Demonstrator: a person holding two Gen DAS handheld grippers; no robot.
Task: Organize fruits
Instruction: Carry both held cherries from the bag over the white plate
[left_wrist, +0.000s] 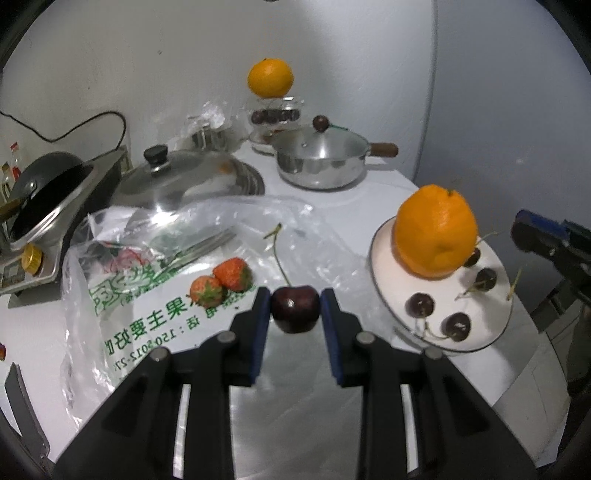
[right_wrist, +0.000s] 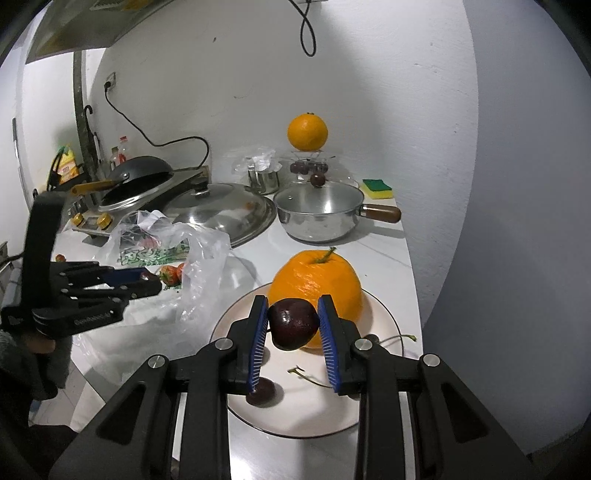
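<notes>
Left tool (left_wrist: 295, 308) pinching cherry (left_wrist: 295, 309), right tool (right_wrist: 293, 321) pinching second cherry (right_wrist: 293, 324)

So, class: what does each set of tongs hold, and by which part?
The left tongs pinch a dark cherry across its body, stem up. The right tongs pinch another cherry by its sides.

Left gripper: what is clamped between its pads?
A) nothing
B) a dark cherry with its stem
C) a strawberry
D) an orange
B: the left gripper is shut on a dark cherry, stem pointing up, while the strawberries lie on the plastic bag.
</notes>
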